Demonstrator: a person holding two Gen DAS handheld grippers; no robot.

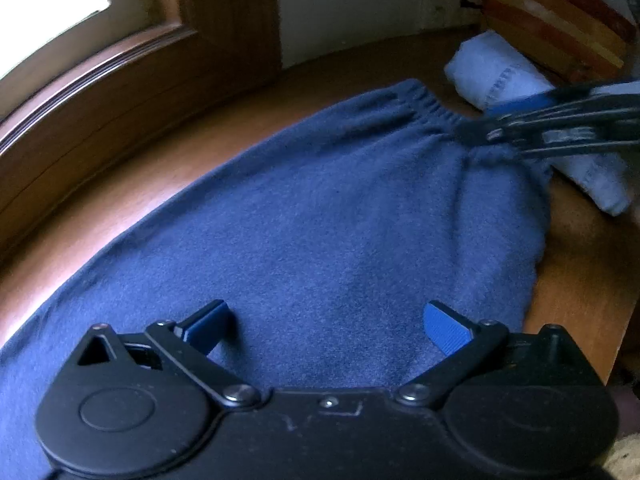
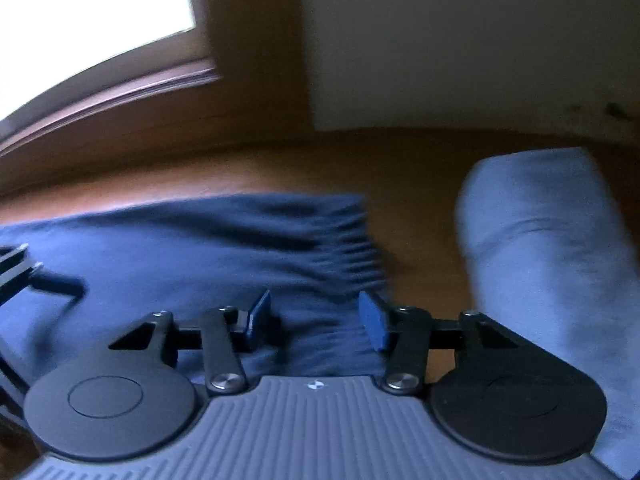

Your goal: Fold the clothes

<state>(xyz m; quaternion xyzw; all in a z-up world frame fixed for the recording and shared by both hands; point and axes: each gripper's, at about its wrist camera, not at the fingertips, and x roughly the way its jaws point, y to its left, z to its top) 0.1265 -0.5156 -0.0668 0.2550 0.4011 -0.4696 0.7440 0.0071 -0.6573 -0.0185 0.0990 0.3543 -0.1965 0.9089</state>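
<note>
1. Left wrist view: the left tongs (image 1: 326,326) stand wide open just above the dark blue garment (image 1: 320,216), their blue pads well apart and nothing between them.
2. This garment lies spread flat on the wooden desk (image 1: 132,200), its gathered elastic band (image 1: 416,106) at the end far from the left tongs.
3. At the right corner of that band, the right tongs (image 1: 480,130) come in from the side, low against the bunched cloth; motion blur hides whether they pinch it.
4. Right wrist view: the right tongs (image 2: 314,322) are part open, with ribbed cloth of the garment (image 2: 200,248) showing in the gap between the pads. Whether the pads touch it I cannot tell.
5. Beyond the band, a light blue folded cloth (image 1: 504,80) lies on the desk just beside the garment, and a striped orange-and-red cushion (image 1: 560,12) sits behind that cloth.
6. Behind the garment, a wooden window frame (image 1: 120,72) runs along the desk's far edge.
</note>
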